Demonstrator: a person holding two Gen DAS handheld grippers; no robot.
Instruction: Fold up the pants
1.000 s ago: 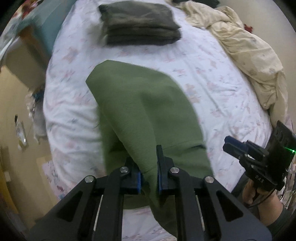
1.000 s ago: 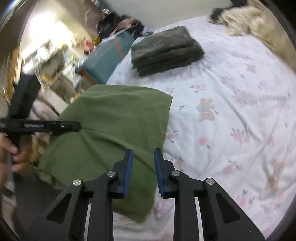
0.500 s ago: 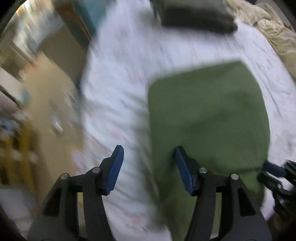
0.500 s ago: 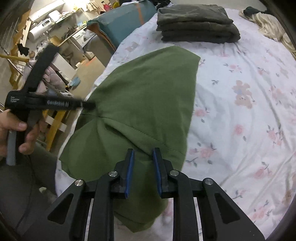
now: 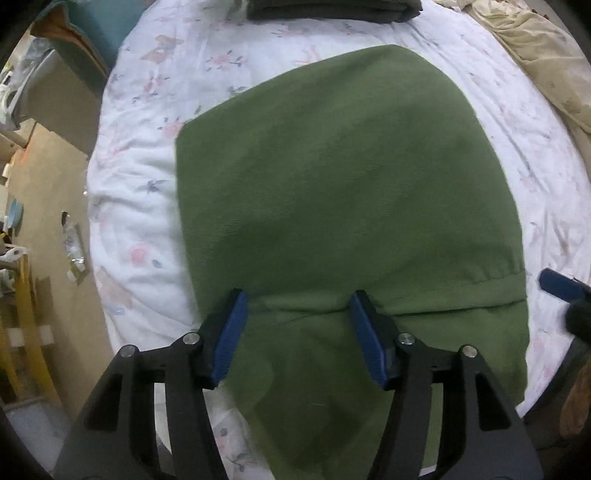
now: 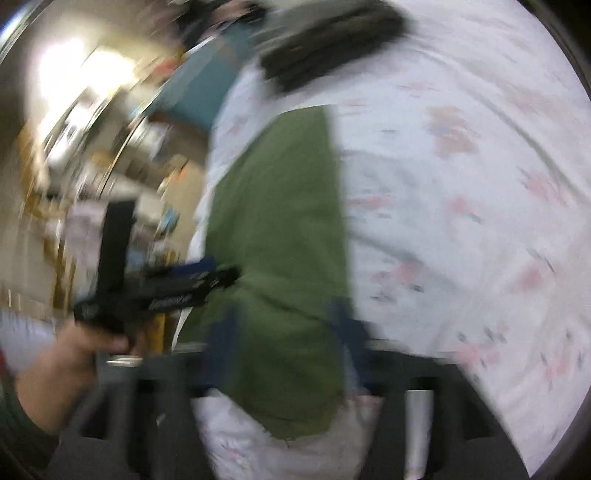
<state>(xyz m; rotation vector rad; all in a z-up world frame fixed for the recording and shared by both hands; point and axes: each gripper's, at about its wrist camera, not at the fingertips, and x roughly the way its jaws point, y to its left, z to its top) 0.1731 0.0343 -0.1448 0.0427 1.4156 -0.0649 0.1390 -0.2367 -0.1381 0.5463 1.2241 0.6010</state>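
The green pants (image 5: 343, 192) lie folded and flat on the floral bed sheet (image 5: 140, 236), near its front edge. My left gripper (image 5: 300, 326) points down over their near hem. Its jaws are opening, the blue pads (image 5: 231, 332) stand apart, and cloth lies beneath them without being pinched. The right wrist view is blurred: my right gripper (image 6: 286, 332) hangs over the pants (image 6: 280, 236) with its jaws opening wide and cloth below the gap. A blue fingertip of the right gripper (image 5: 557, 288) shows at the pants' right edge. A hand holds the left gripper (image 6: 192, 280) at the left.
A stack of folded dark grey clothes (image 5: 332, 9) sits at the far side of the bed. A crumpled cream blanket (image 5: 535, 59) lies at the far right. The bed edge drops to a tan floor (image 5: 48, 229) on the left, with a teal item (image 5: 96, 33) beyond.
Both grippers held the pants' hem up and have let it go. The pants now lie flat on the bed. Both grippers have sunk and their jaws have spread.
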